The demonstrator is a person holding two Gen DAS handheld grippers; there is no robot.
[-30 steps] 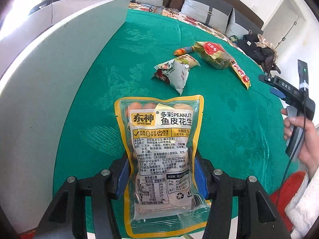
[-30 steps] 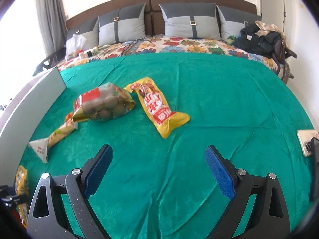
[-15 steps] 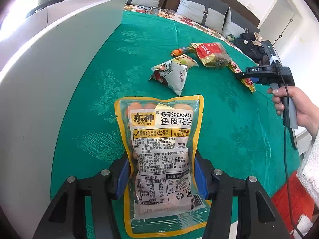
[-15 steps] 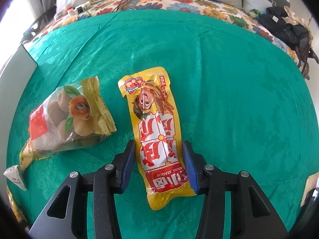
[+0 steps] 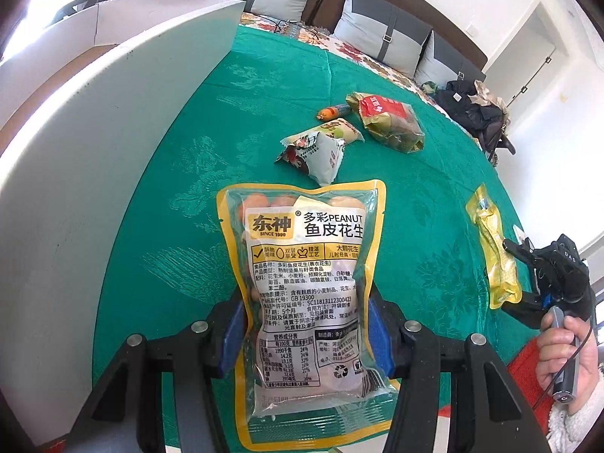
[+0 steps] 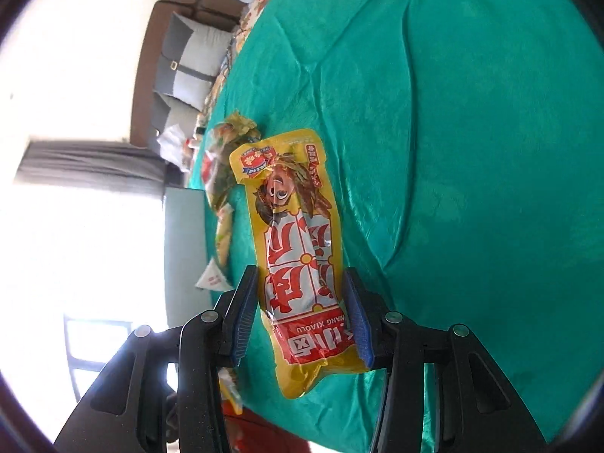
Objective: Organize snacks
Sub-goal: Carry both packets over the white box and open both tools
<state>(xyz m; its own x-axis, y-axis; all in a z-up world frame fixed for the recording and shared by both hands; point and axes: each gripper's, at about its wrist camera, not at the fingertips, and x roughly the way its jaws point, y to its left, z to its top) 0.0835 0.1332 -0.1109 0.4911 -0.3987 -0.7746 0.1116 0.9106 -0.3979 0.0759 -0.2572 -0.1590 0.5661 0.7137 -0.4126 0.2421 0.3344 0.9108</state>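
A wide green patterned bedspread (image 5: 173, 173) fills both views, with a tall white board wall (image 5: 94, 173) standing along its left side. Above the bedspread, the left gripper (image 5: 306, 334) has its blue pads pressed on both sides of a clear yellow-edged bag of coated peanuts (image 5: 302, 287), which it holds upright; the bag's bottom edge is cut off by the frame. The right gripper (image 6: 304, 315) is clamped at a narrower setting on the lower part of a long yellow and red sausage packet (image 6: 294, 238), lifted off the bedspread and seen rolled sideways. In the left wrist view this packet (image 5: 490, 249) shows only its plain yellow back, and a hand (image 5: 566, 355) grips the handle. Farther off lie a gold and red bag of round snacks (image 5: 389, 120), a white crumpled wrapper (image 5: 321, 147) and a small orange sausage stick (image 5: 332, 112), its far end hidden behind the gold bag.
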